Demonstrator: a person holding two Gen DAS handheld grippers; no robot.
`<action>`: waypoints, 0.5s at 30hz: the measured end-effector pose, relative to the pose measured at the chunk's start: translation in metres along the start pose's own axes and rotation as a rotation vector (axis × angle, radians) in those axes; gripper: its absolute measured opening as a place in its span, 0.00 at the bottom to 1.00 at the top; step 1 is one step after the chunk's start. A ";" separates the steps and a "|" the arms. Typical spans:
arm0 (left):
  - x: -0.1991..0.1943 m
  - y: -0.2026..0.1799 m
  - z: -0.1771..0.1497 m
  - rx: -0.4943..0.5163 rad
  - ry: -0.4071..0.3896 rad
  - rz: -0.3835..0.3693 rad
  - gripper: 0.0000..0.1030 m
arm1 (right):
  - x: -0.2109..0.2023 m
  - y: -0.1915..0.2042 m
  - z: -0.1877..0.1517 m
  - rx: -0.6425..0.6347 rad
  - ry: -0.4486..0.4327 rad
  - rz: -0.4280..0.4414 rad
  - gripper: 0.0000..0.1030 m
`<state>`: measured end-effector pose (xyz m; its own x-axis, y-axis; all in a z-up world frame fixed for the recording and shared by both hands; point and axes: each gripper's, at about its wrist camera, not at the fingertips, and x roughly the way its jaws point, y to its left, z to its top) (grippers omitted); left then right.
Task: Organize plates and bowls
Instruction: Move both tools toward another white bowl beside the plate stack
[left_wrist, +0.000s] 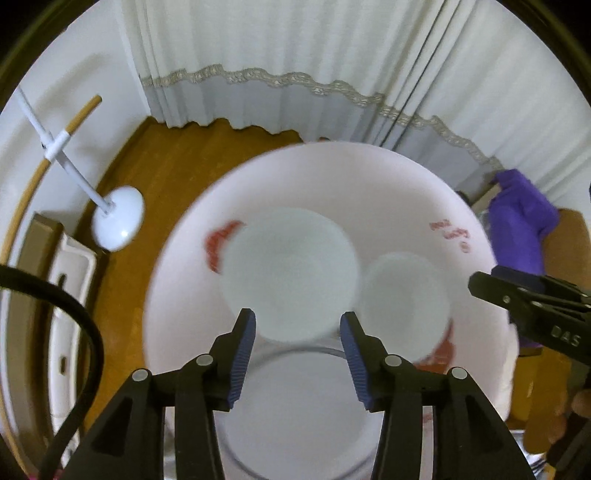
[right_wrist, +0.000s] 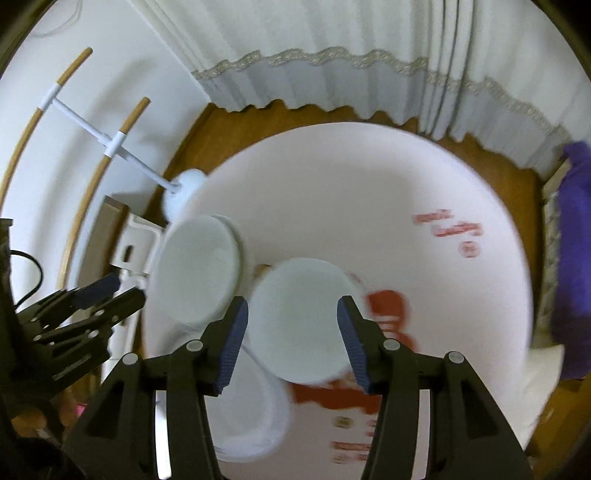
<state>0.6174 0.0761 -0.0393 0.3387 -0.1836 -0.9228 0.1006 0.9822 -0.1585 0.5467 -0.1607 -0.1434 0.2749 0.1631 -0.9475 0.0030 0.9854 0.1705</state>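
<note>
Round table (right_wrist: 332, 177) rim at 12 o'clock, bare surface beyond 2 bowls (right_wrist: 299, 317); left gripper (left_wrist: 297, 328) spread, empty; right gripper (right_wrist: 292, 314) spread, empty

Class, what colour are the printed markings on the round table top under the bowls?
Red, on a pale pink-white table top; clearest in the right wrist view.

Two bowls (left_wrist: 291, 273) (left_wrist: 404, 299) side by side on round surface (left_wrist: 332, 177); plate (left_wrist: 295, 406) nearer, before them. Lamp base (left_wrist: 118, 218) on floor (left_wrist: 155, 173), left of surface; curtain (left_wrist: 295, 74) behind.
</note>
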 end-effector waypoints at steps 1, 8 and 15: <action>0.002 0.001 -0.004 -0.015 0.010 -0.014 0.43 | 0.000 -0.008 -0.003 -0.005 0.003 -0.012 0.51; 0.028 -0.006 -0.021 -0.148 0.049 -0.046 0.43 | 0.024 -0.046 -0.017 -0.002 0.068 0.011 0.51; 0.061 -0.021 -0.031 -0.232 0.067 -0.005 0.43 | 0.055 -0.052 -0.020 -0.026 0.117 0.067 0.51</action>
<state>0.6068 0.0457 -0.1033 0.2748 -0.1934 -0.9419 -0.1179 0.9654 -0.2326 0.5422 -0.2022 -0.2103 0.1595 0.2314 -0.9597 -0.0372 0.9729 0.2284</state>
